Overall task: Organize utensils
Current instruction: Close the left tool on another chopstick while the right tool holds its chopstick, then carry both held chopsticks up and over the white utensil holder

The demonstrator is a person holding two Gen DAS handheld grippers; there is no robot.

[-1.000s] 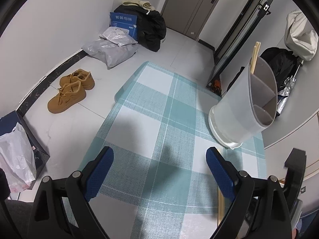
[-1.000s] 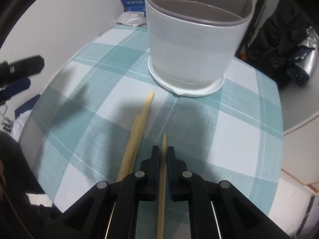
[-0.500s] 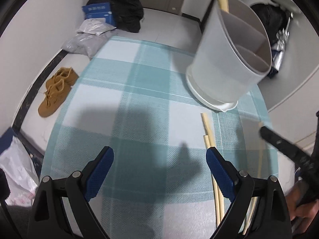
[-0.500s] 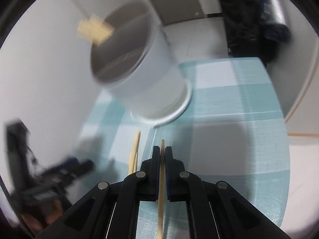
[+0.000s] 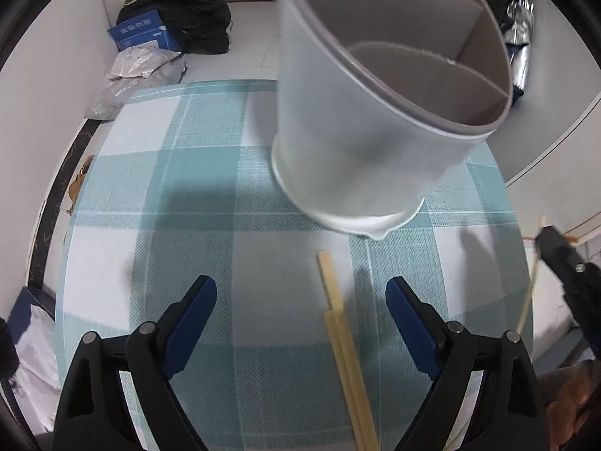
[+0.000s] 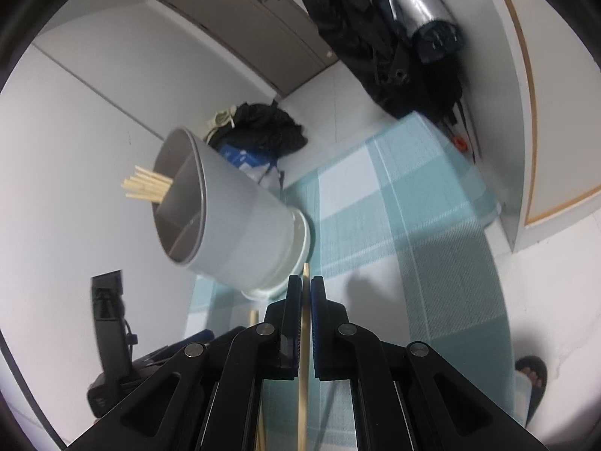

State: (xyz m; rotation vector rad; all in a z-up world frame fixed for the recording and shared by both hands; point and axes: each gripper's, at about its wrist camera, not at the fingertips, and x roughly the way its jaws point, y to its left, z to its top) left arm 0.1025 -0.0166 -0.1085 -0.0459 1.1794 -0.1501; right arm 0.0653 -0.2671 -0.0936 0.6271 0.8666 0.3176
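1 holder [image 5: 360, 139] w/ 3 compartments. 2 chopsticks [image 5: 345, 342] flat on the tabletop [image 5: 150, 263], 1 chopstick [image 6: 303, 338] in the right gripper [image 6: 306, 293], approx 5 more [image 6: 146, 188] in the holder, count unsure. 2 grippers total, incl left gripper [image 5: 300, 293].

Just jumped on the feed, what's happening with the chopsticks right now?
The right gripper is shut on a single chopstick and holds it up off the checked cloth, near the grey utensil holder, which already has several chopsticks in one compartment. The left gripper is open and empty, over two more chopsticks lying on the cloth.
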